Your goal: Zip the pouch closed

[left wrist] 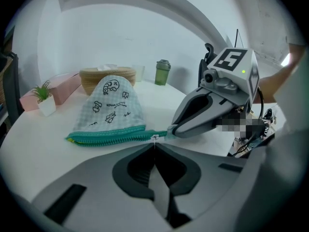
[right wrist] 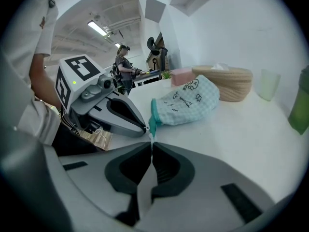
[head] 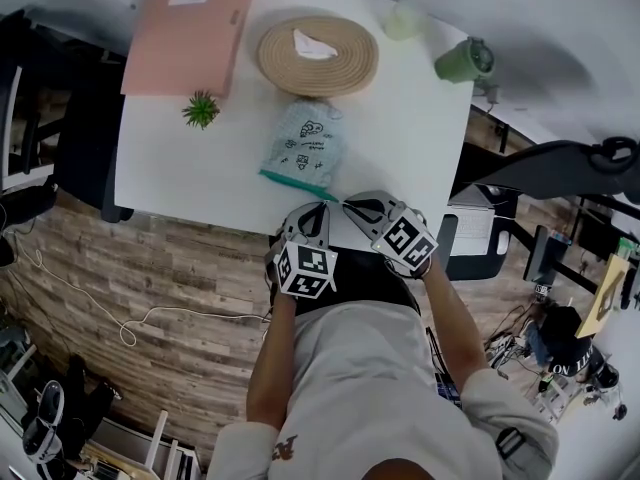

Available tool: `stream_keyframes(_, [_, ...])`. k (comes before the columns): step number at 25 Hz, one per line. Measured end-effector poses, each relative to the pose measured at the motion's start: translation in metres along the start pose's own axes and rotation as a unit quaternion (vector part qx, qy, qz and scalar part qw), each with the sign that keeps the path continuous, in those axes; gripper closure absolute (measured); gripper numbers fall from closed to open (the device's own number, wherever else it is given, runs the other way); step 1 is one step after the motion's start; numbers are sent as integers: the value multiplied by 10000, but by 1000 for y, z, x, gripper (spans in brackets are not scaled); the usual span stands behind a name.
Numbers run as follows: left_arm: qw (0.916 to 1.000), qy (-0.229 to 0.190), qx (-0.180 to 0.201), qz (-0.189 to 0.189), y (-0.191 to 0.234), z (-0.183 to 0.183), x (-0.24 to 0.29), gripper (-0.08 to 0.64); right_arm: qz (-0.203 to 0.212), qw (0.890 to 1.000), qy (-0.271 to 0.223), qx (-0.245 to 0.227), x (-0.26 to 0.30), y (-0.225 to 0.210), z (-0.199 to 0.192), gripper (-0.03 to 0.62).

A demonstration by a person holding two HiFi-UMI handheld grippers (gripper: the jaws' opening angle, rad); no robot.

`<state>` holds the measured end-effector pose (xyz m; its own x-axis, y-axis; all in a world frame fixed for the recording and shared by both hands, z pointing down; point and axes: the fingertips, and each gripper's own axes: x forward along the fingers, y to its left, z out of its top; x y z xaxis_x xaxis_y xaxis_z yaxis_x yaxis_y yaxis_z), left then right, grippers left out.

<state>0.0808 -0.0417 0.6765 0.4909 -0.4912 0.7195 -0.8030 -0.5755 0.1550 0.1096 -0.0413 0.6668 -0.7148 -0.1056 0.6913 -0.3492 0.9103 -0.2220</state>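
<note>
A pale checked pouch with small black drawings lies on the white table, its teal zipper edge toward me. My left gripper is shut on the small white zipper pull, which sits at the right end of the zipper. My right gripper is shut on the teal end of the pouch just beyond the pull. Both tips meet at the pouch's near corner, left gripper beside right gripper. In the left gripper view the right gripper's fingers reach in from the right.
Behind the pouch stand a woven basket, a pink box, a small potted plant, a pale cup and a green bottle. The table's near edge runs just under both grippers. Chairs and desks surround the table.
</note>
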Motion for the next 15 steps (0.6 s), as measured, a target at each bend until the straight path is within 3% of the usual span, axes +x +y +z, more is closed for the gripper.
stream_keyframes(15, [9998,9,-186,93,10,1,0,563,-70,9998,-15,168,-2,-8,-4,585])
